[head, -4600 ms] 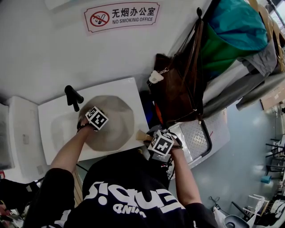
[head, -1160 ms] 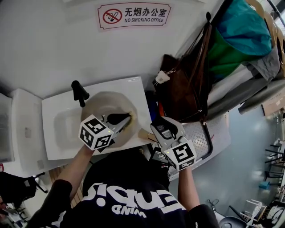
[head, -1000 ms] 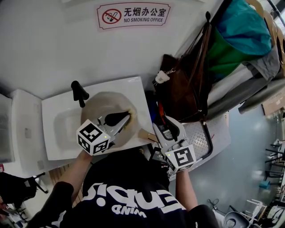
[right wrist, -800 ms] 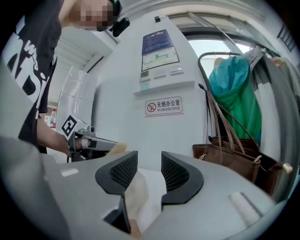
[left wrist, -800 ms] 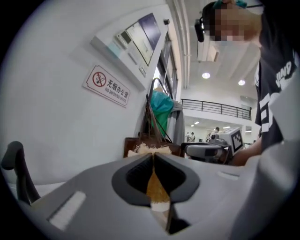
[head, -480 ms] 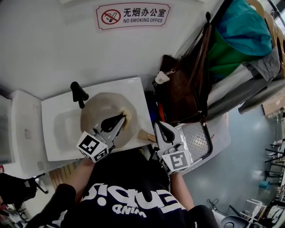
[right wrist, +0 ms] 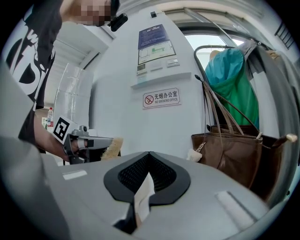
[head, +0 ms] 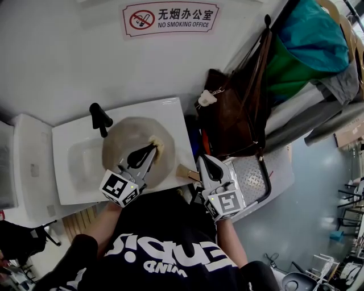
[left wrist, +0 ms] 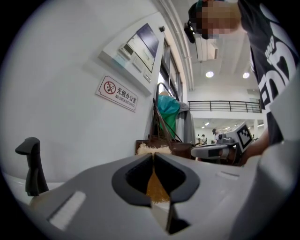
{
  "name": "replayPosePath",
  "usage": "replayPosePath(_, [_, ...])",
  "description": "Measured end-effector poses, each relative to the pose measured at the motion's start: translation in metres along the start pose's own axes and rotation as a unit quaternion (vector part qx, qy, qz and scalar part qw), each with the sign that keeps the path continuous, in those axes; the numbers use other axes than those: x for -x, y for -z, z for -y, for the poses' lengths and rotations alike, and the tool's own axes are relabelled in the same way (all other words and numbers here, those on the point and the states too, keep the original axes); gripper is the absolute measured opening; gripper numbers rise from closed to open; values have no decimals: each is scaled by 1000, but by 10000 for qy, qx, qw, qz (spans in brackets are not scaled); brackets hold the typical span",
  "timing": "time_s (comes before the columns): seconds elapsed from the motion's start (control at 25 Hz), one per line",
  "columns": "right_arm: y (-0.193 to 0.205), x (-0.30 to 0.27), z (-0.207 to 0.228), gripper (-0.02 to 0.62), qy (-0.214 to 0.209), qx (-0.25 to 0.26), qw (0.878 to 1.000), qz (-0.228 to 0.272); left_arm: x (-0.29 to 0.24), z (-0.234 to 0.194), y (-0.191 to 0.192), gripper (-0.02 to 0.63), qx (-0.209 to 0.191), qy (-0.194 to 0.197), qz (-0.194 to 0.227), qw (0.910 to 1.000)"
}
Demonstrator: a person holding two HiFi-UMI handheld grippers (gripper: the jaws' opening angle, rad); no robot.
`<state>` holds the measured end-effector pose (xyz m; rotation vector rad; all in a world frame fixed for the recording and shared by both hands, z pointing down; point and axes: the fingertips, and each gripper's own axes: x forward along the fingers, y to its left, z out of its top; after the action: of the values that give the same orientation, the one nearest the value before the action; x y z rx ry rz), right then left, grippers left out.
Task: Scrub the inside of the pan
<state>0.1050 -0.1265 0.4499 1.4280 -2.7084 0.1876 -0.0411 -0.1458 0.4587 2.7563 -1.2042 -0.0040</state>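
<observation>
Left tool (head: 149, 150) is clamped on a tan fibre scrubber (head: 155, 143), with the fibres pinched between its tips in the left gripper view. The scrubber is over the right inner edge of the pan (head: 122, 145); I can't tell if it touches. Right tool (head: 206, 161) has its jaws pressed together, tips meeting, nothing seen gripped. It hangs just off the sink's front right corner, beside the pan's wooden handle (head: 183, 171); contact unclear.

The pan lies inside the white sink (head: 170, 109) and fills its right half, with the handle poking out past the sink's front right corner. A black faucet (head: 98, 118) stands at the sink's back rim, left of the pan. Right of the sink is a brown bag (head: 227, 113) with teal cloth (head: 301, 40) beyond it. A no-smoking sign (head: 169, 17) is on the wall behind the sink.
</observation>
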Motion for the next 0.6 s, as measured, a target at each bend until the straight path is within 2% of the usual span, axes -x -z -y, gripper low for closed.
replayPosePath(0.6, [4,-2,3,9,78,4,10000,-21,-2,2,0,14,-220,4,-84,9997])
